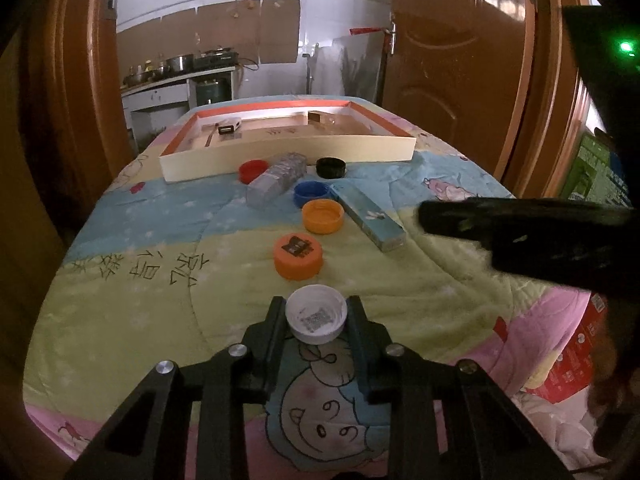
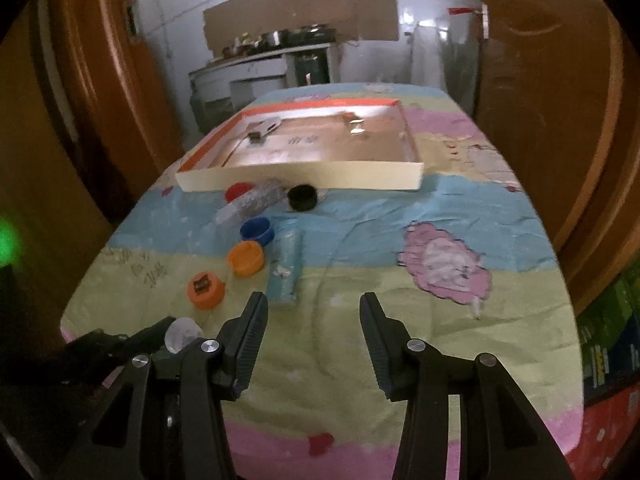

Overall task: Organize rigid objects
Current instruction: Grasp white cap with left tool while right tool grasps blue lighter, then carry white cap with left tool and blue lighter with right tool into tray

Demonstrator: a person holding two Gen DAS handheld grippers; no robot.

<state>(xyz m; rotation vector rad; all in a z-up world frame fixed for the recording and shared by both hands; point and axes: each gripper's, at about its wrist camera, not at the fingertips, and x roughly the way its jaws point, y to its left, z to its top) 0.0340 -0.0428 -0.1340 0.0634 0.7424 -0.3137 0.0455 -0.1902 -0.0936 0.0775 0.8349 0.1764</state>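
Two fingers of my left gripper (image 1: 316,320) clamp the white round plastic cap (image 1: 317,313) on the quilted bed (image 1: 420,288), seemingly snug. My right gripper (image 2: 313,322) hangs released, empty. Next: lift the cap to the shallow orange-rimmed cardboard tray (image 1: 288,152).

A cartoon-printed pastel quilt (image 1: 140,280) covers the bench; brown wooden doors (image 1: 460,60) flank what seems a kitchen counter (image 1: 176,80).
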